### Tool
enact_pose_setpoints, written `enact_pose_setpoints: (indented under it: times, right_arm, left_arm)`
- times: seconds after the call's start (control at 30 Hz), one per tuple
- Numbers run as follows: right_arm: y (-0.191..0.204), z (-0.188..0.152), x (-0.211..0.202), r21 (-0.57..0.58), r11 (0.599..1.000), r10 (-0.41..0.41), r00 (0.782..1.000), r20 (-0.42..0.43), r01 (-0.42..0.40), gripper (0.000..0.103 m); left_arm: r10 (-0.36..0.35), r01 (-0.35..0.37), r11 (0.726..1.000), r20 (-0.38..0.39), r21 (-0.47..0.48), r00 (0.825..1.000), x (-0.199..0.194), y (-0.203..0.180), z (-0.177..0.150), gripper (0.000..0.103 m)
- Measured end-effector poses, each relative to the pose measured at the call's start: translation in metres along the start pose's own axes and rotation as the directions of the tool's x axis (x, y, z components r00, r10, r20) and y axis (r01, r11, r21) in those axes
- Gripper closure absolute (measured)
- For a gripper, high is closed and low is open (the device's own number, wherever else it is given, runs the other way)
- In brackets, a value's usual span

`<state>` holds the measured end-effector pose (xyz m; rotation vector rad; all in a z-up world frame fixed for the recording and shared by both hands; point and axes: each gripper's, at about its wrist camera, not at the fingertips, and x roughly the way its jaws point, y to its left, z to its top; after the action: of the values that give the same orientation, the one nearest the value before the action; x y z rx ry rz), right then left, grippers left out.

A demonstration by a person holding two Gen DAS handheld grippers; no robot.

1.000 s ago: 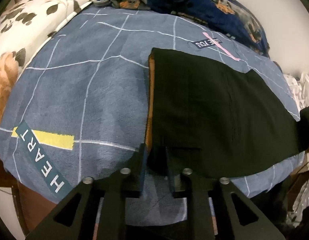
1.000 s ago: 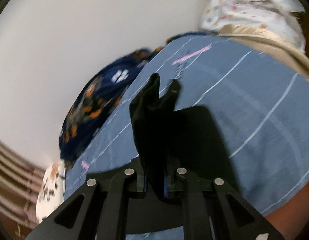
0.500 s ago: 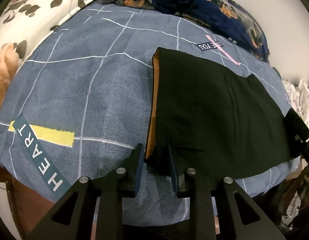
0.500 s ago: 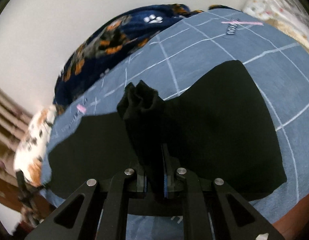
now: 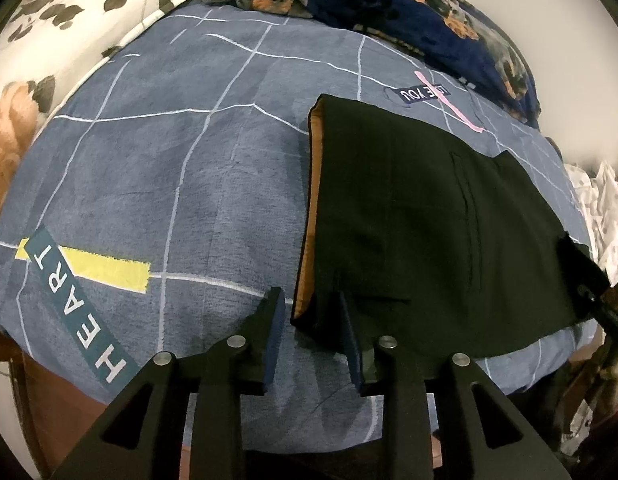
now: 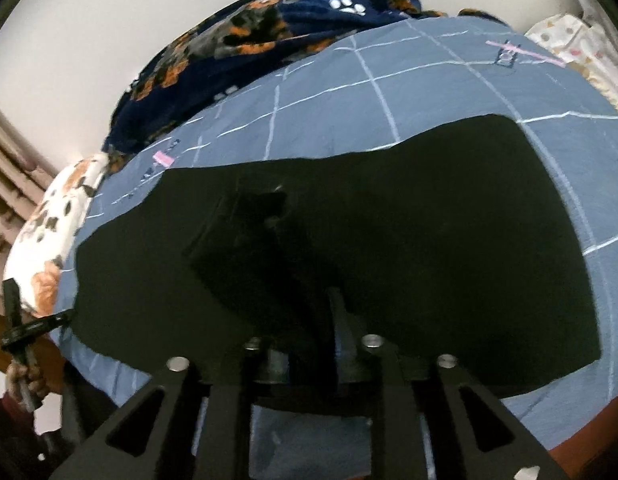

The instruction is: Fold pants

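Observation:
Black pants (image 5: 409, 220) lie folded over on the blue grid bedsheet (image 5: 169, 180), with an orange-lined waistband edge (image 5: 309, 200) on their left. My left gripper (image 5: 309, 320) straddles the near waistband corner. Its jaws are opening, and a gap shows between the pads and the cloth. In the right wrist view the pants (image 6: 429, 220) spread dark across the sheet. My right gripper (image 6: 305, 320) hovers low over their near edge with its jaws opening. A loose fold of the cloth sits between its fingers and hides the left one. The left gripper (image 6: 17, 320) shows at the far left edge.
A navy dog-print blanket (image 5: 409, 0) is bunched along the bed's far side. A white floral quilt (image 5: 49, 40) lies at the left and a pale patterned cloth (image 5: 601, 208) at the right. The bed's near edge runs just below both grippers.
The right gripper carried the bunched pants end across and down; that cloth now lies on the rest of the pants and its jaws have parted. The left jaws widened around the waistband corner.

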<state>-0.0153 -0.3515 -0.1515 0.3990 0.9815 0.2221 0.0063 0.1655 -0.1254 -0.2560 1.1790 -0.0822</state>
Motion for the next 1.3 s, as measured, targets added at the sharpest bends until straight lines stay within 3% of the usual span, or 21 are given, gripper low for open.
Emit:
enact_pose_setpoints:
  times: [0.07,0.13,0.17,0.27,0.4,0.5,0.57,0.8,0.87,1.03,1.17,1.23,1.3]
  right_arm:
    - [0.001,-0.003,-0.002,0.014,0.997,0.073,0.997,-0.004,-0.073,0.048]
    - [0.002,-0.007,-0.006,0.021,0.991,0.132,0.991,-0.016,-0.132,0.033]
    - [0.002,-0.008,-0.008,0.027,0.987,0.159,0.987,-0.014,-0.158,0.032]
    - [-0.019,-0.010,-0.021,0.149,0.932,0.324,0.944,0.059,-0.330,0.032]
    - [-0.049,-0.010,-0.034,0.277,0.869,0.374,0.911,0.174,-0.410,0.033]
    - [-0.056,-0.013,-0.034,0.306,0.860,0.367,0.912,0.185,-0.409,0.050]
    - [-0.047,-0.015,-0.029,0.283,0.880,0.354,0.923,0.150,-0.383,0.059]
    - [-0.021,-0.018,-0.002,0.203,0.921,0.339,0.941,0.007,-0.334,0.063]
    - [-0.027,-0.020,-0.001,0.246,0.897,0.374,0.927,0.020,-0.367,0.063]
    - [-0.043,-0.033,-0.007,0.463,0.715,0.538,0.835,0.113,-0.524,0.063]
    - [-0.038,-0.046,0.002,0.527,0.686,0.542,0.836,0.089,-0.501,0.063]
    - [-0.037,-0.048,0.009,0.545,0.699,0.517,0.854,0.063,-0.463,0.063]
    - [-0.040,-0.050,0.013,0.566,0.683,0.512,0.855,0.079,-0.461,0.063]
  left_arm:
    - [0.001,-0.001,1.000,0.000,0.001,1.000,0.000,0.000,0.000,0.072]
    - [0.000,0.000,1.000,0.000,-0.001,1.000,0.000,0.001,0.000,0.071]
    - [0.000,0.000,1.000,0.000,0.000,1.000,0.000,0.001,0.000,0.071]
    - [0.001,-0.001,1.000,0.001,0.002,1.000,0.000,0.001,0.000,0.071]
    - [0.000,0.000,1.000,0.000,0.001,1.000,0.000,0.001,0.000,0.071]
    - [0.000,0.000,1.000,0.001,0.000,1.000,0.000,0.001,0.000,0.070]
    - [0.000,0.000,1.000,0.001,-0.001,1.000,0.000,0.002,0.000,0.069]
    - [-0.008,0.008,1.000,0.000,-0.017,1.000,0.001,0.006,0.001,0.066]
    - [-0.008,0.008,1.000,0.000,-0.023,1.000,0.001,0.007,0.001,0.064]
    - [-0.014,0.014,0.999,-0.001,-0.031,1.000,0.002,0.008,0.001,0.062]
    - [-0.018,0.018,0.999,0.000,-0.031,1.000,0.004,0.008,0.001,0.061]
    - [-0.019,0.019,0.999,-0.001,-0.033,1.000,0.004,0.008,0.001,0.061]
    - [-0.020,0.020,0.999,-0.001,-0.036,1.000,0.004,0.009,0.001,0.060]
